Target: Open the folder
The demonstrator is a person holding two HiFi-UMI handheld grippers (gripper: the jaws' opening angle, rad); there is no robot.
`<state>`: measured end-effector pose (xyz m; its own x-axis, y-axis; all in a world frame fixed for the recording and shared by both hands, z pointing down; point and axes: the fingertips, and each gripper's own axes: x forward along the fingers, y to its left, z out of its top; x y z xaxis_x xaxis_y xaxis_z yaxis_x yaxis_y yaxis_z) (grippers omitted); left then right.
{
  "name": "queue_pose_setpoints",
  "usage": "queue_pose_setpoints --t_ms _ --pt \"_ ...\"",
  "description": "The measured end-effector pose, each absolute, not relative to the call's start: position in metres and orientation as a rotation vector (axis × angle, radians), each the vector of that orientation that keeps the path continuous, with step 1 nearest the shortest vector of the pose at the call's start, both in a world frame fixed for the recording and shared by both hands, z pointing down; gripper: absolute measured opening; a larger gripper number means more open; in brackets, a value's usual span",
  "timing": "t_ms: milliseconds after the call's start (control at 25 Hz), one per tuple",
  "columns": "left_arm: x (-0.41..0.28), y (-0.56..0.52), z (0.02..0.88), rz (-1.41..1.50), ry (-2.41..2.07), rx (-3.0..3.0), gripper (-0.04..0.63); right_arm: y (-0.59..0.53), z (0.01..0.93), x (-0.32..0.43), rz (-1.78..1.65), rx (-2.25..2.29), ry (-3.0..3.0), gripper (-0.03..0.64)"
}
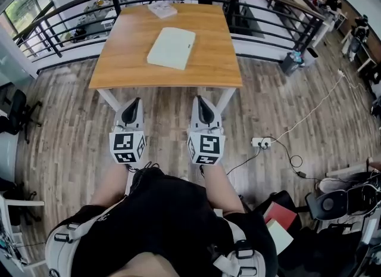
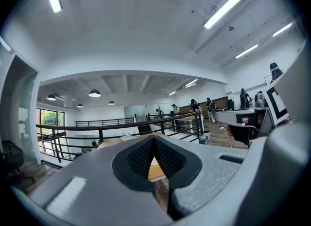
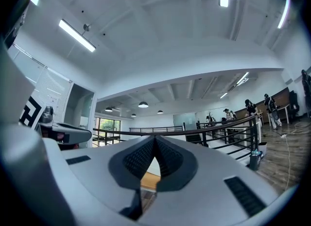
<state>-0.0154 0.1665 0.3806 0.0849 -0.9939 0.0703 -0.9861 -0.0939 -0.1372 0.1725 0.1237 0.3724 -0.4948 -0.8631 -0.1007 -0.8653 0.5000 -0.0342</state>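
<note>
While your left tool (image 1: 132, 110) and right tool (image 1: 205, 110) are clenched empty, the folder (image 1: 171, 47) lies up-frame on the worktop (image 1: 128, 46), midway between them, long axis pointing away.

Grey left tongs (image 1: 136, 100) and right tongs (image 1: 200, 99) bear marker cubes (image 1: 127, 148); black top (image 1: 169, 222) has grey straps (image 1: 89, 227).

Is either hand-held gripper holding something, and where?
Nothing. Left hand-held gripper and right hand-held gripper are both shut, empty; the folder lies on the table, untouched.
</note>
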Motion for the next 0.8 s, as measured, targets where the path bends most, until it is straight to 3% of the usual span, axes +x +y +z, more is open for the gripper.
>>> queue_pose_setpoints --t_ms 800 --pt "0.0 0.1 0.393 -0.235 2.093 -2.25 0.003 0.061 0.387 0.188 -0.002 -1.508 2.656 0.005"
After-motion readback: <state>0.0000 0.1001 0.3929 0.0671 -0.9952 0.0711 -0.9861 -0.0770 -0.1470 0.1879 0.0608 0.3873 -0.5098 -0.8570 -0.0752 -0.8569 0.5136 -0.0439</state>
